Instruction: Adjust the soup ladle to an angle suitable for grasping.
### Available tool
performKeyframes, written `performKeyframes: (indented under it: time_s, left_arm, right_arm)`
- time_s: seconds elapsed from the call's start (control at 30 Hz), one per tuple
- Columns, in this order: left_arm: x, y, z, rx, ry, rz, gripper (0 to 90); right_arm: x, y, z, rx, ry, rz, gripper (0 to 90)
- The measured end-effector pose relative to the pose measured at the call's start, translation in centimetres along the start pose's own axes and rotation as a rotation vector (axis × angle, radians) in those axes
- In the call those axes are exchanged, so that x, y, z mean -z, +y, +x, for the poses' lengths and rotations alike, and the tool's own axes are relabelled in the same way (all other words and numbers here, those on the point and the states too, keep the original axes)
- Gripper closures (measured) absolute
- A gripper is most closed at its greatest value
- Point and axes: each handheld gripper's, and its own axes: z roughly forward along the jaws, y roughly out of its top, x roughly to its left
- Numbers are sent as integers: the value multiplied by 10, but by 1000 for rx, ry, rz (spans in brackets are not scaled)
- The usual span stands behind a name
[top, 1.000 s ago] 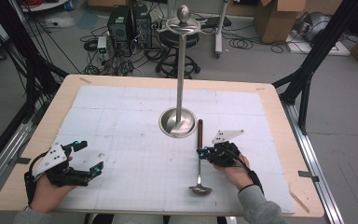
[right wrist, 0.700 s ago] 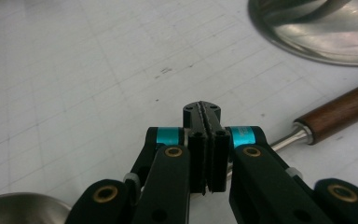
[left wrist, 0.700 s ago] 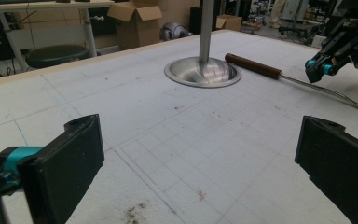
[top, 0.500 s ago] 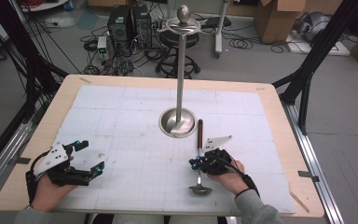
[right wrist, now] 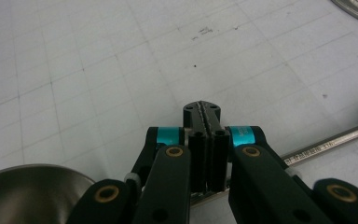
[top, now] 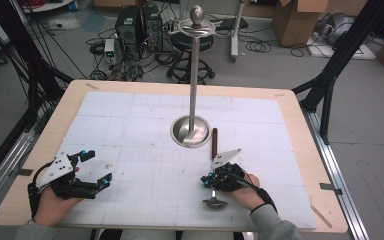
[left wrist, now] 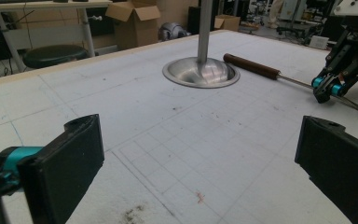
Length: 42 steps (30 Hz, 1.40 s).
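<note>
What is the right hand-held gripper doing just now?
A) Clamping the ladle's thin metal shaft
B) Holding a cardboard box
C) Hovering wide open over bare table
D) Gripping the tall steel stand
A: in the right gripper view the right hand-held gripper has its jaws pressed together over the ladle shaft, which runs out from under them, with the bowl at lower left.

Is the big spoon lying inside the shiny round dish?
No, the ladle lies on the white mat beside the stand's round base, not in it.
</note>
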Motion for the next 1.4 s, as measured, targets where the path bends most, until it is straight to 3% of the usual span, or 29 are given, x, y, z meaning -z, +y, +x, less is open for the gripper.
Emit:
performKeyframes:
  time_s: [0.2,0.73,1.4]
  left_arm:
    - [0,0,0,2,-2,2,17]
    - [-2,0,0,2,-7,5,17]
    - [-1,0,0,0,-8,6,17]
  right_arm:
    - [2,-2,4,19,-22,7,900]
    - [9,-8,6,-10,-9,24,900]
    - [20,-14,6,30,-14,69,900]
